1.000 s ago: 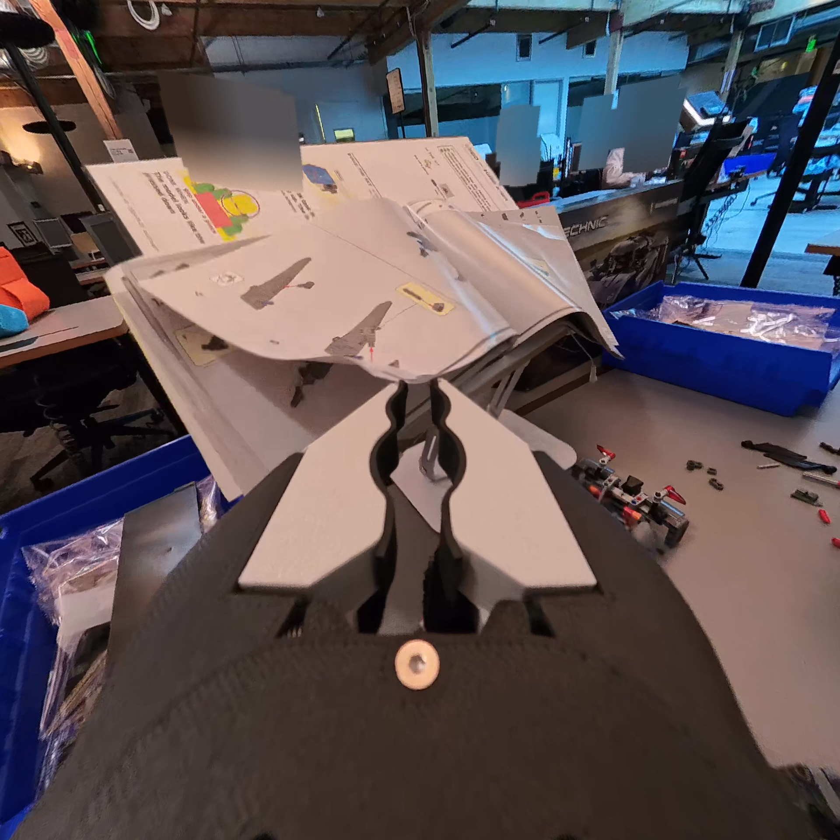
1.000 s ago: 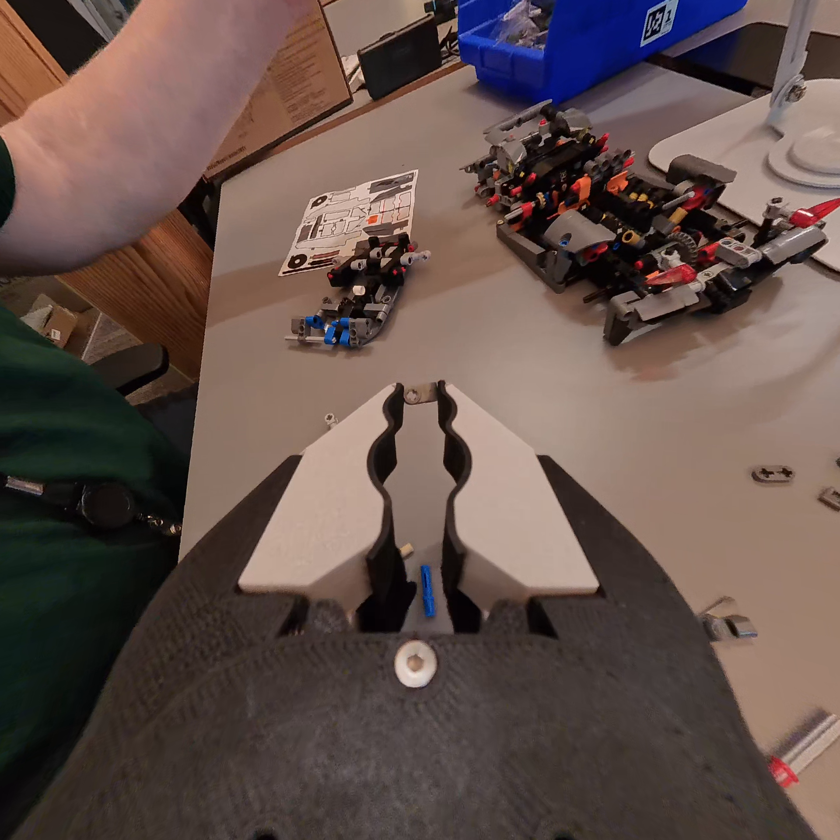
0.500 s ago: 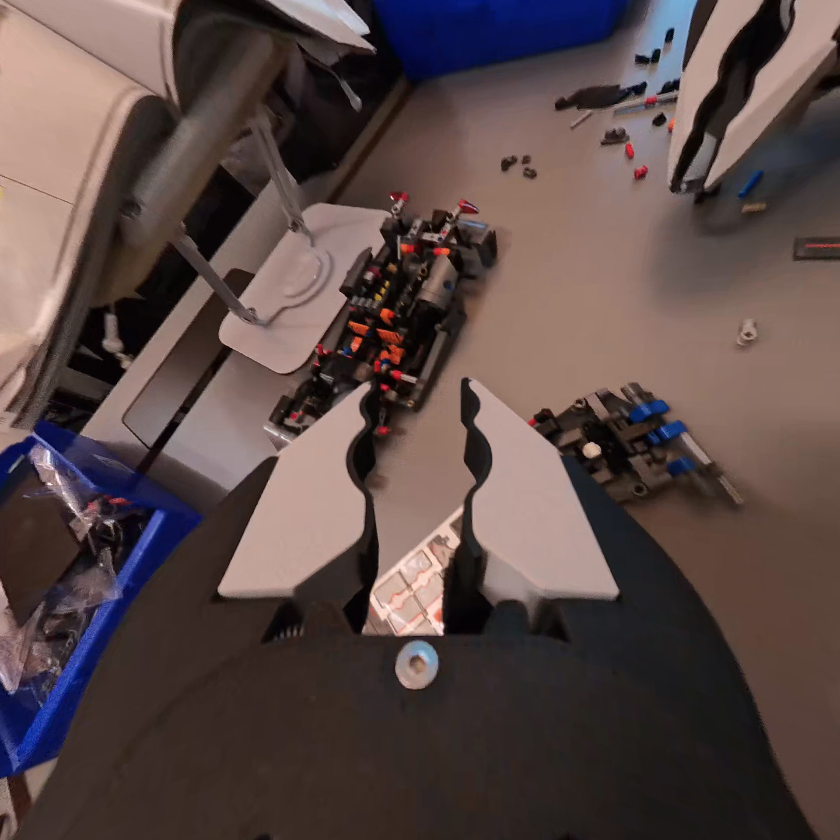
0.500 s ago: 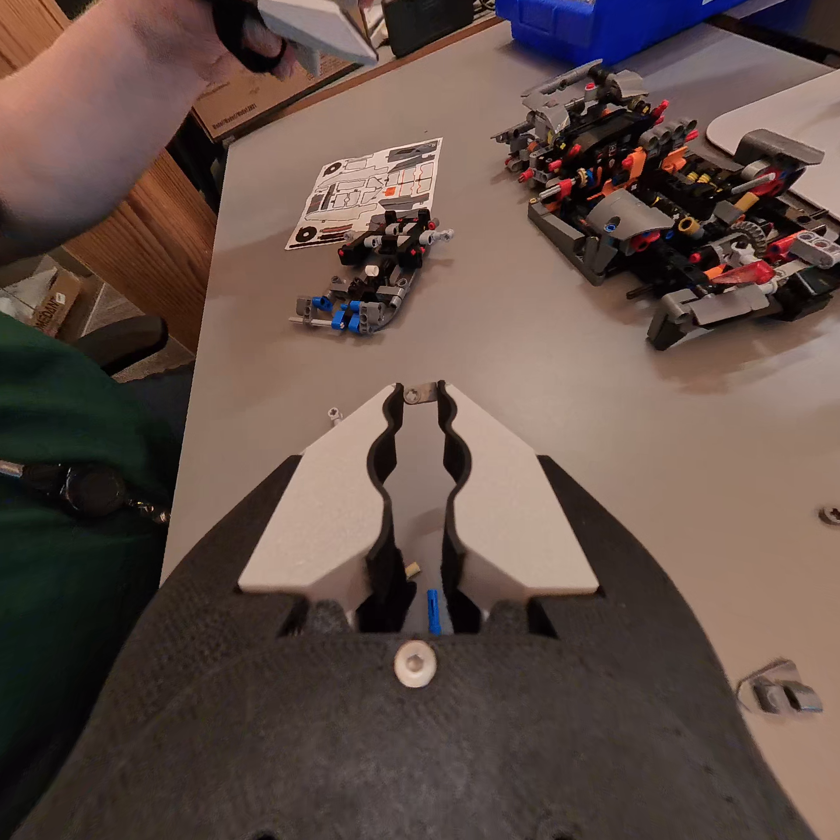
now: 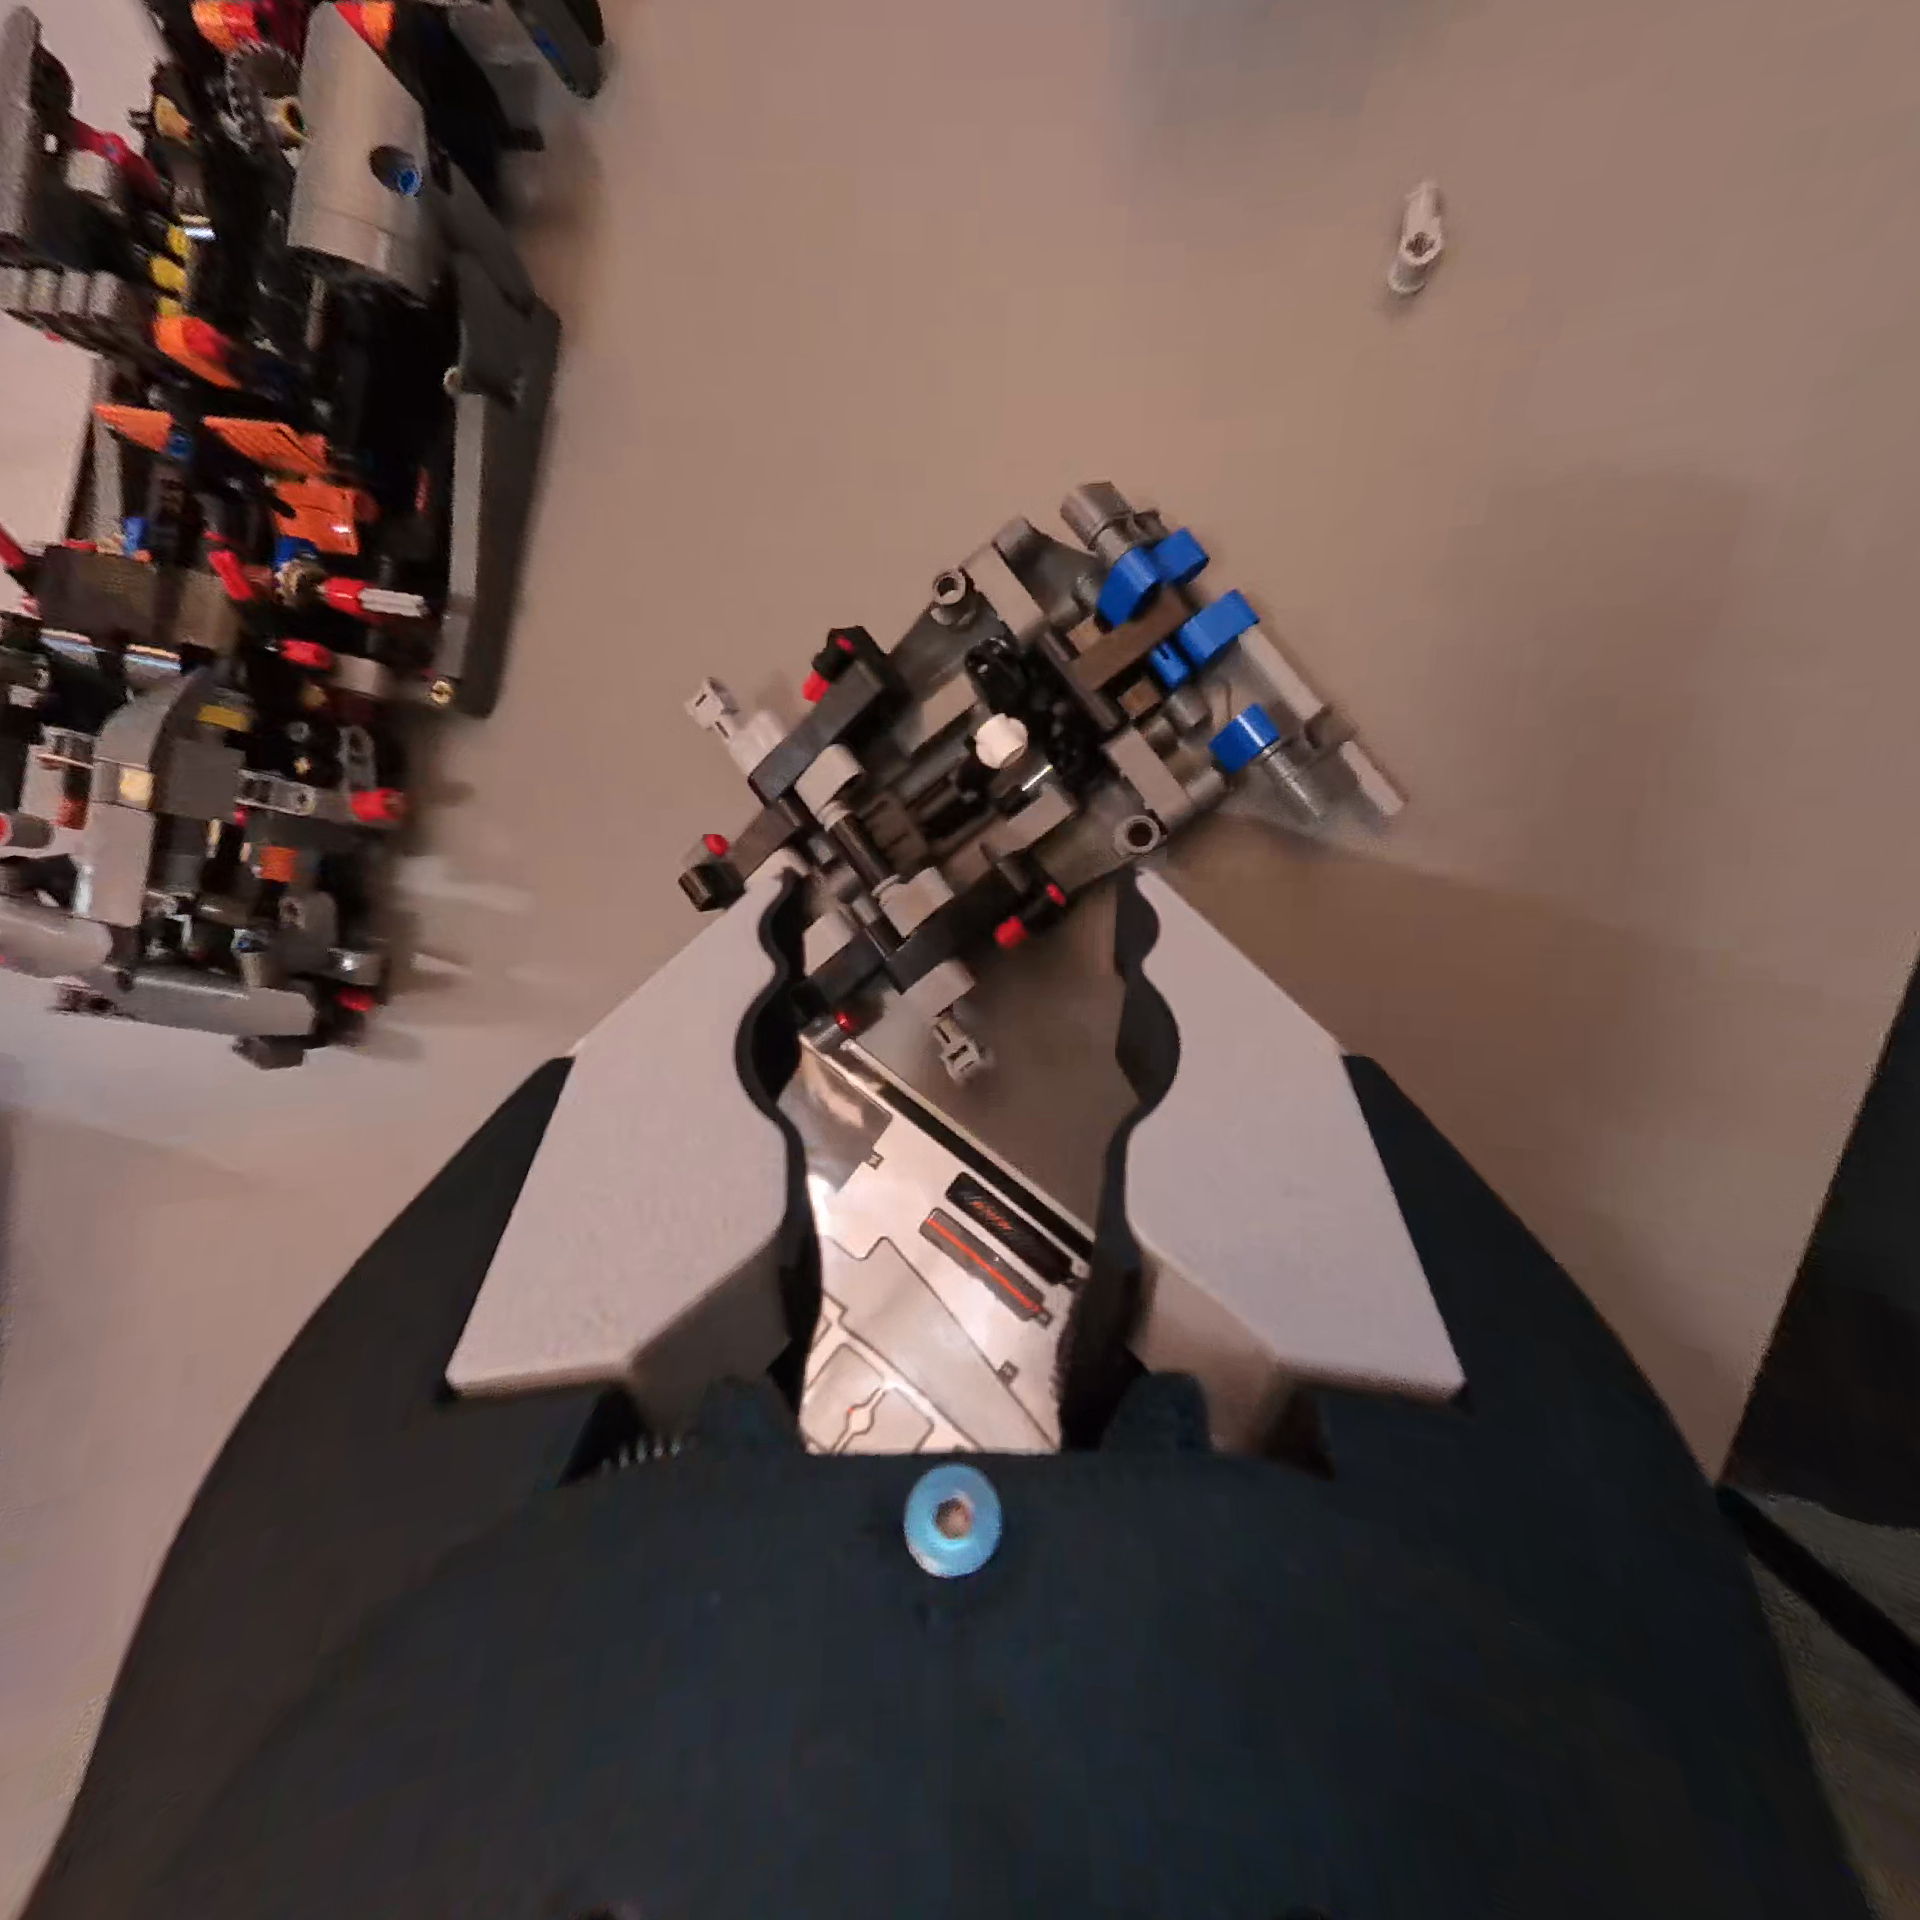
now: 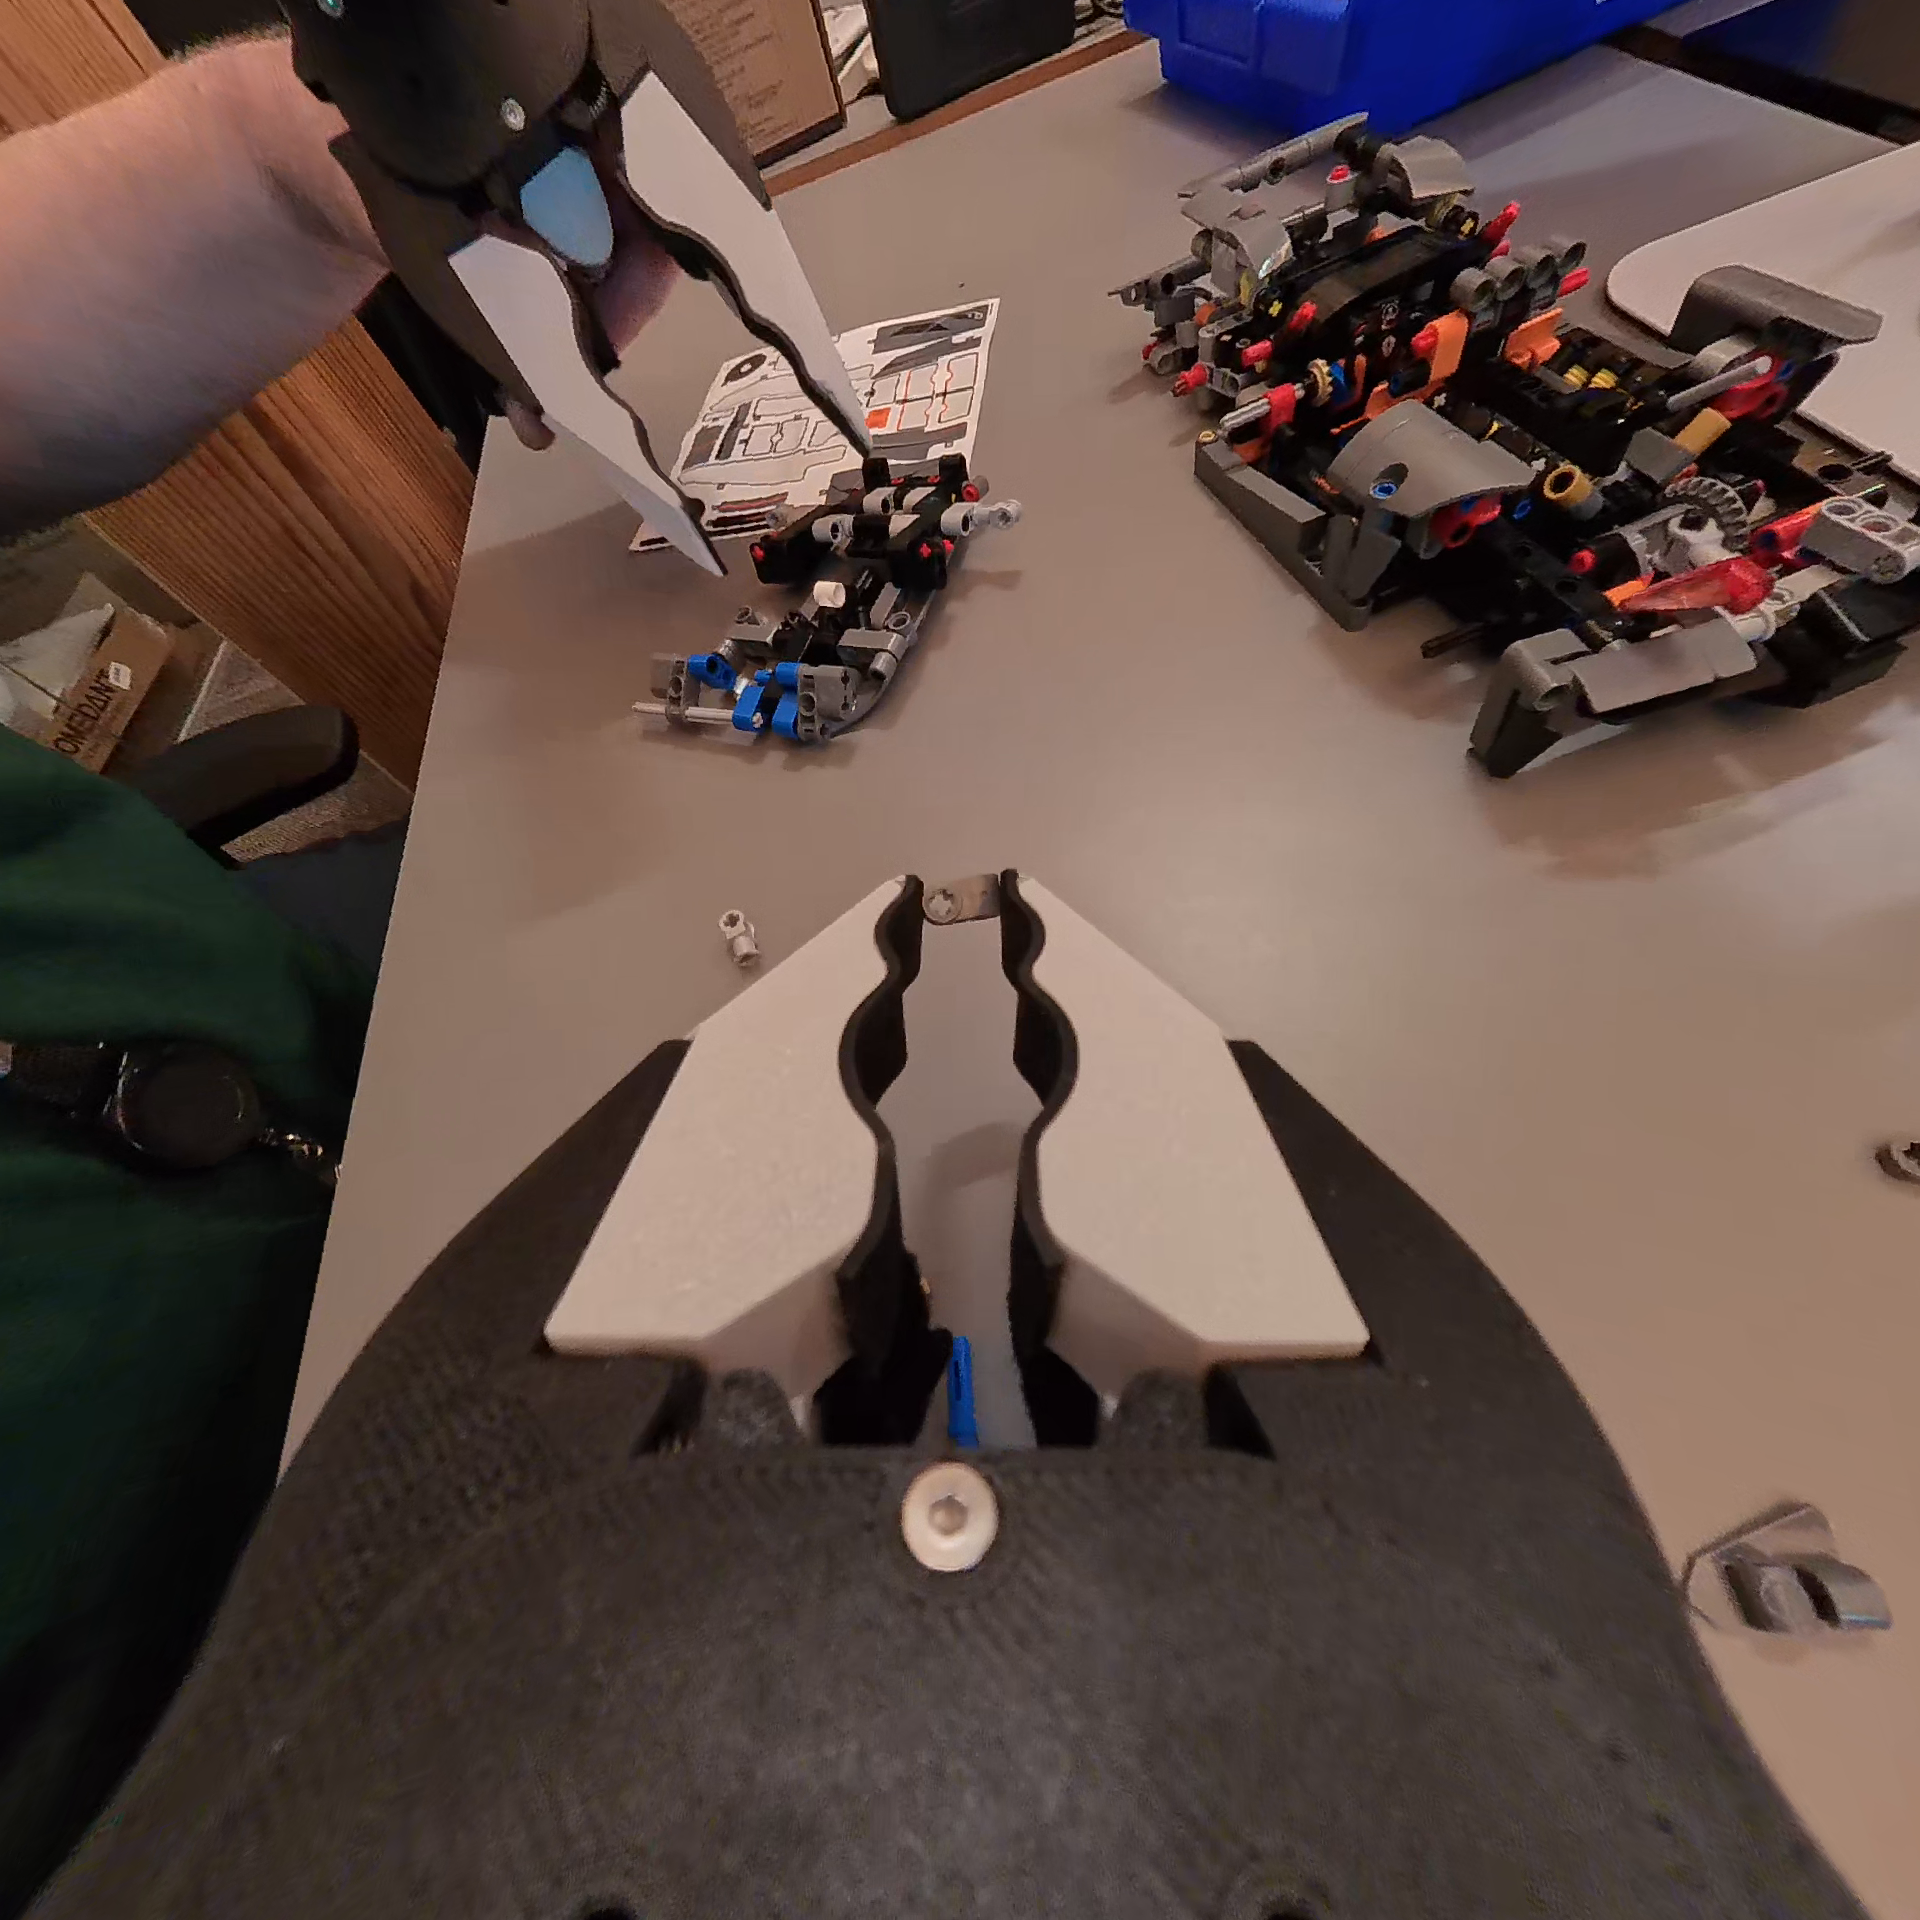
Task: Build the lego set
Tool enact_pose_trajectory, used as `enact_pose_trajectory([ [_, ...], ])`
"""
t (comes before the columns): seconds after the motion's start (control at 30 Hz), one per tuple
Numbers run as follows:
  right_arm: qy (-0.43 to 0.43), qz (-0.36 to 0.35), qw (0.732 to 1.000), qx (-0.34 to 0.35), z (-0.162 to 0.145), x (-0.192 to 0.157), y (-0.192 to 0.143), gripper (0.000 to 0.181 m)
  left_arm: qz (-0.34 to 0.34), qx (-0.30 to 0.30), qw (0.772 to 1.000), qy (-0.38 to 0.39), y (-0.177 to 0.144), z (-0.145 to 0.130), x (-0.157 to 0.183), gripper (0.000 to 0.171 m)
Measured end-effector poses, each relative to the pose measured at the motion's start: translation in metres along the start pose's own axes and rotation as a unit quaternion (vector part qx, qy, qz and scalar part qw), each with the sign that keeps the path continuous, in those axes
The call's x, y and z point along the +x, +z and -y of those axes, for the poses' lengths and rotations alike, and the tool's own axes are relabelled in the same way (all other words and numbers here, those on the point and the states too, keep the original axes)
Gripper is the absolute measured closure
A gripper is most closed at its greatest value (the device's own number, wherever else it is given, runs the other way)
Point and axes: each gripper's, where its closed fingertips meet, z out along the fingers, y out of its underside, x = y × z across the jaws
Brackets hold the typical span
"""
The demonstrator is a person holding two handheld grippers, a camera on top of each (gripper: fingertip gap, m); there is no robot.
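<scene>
Left tool (image 5: 951, 904) now lowered, spread over half-hidden subassembly (image 5: 997, 748); right tool (image 6: 961, 894) clamping grey piece (image 6: 958, 900).

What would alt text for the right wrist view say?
The right hand-held gripper pinches a small grey Lego piece above a grey table. Beyond, the open left hand-held gripper reaches a small Lego subassembly beside a sticker sheet.

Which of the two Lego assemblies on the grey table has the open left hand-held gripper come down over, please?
The small black-and-grey assembly with blue connectors, beside the sticker sheet; the large chassis sits apart.
</scene>
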Motion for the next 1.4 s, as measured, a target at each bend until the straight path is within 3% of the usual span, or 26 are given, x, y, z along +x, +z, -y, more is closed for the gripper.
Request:
enact_pose_trajectory([
  [0.4, 0.001, 0.002, 1.0, -0.002, -0.004, 0.001, 0.001, 0.169, 0.02, 0.001, 1.0, -0.019, 0.019, -0.003, 0.01, 0.113],
  [1.4, -0.014, -0.026, 0.999, -0.021, -0.013, 0.009, -0.003, 0.169, 0.043, 0.047, 0.996, -0.057, 0.037, 0.045, 0.045, 0.127],
])
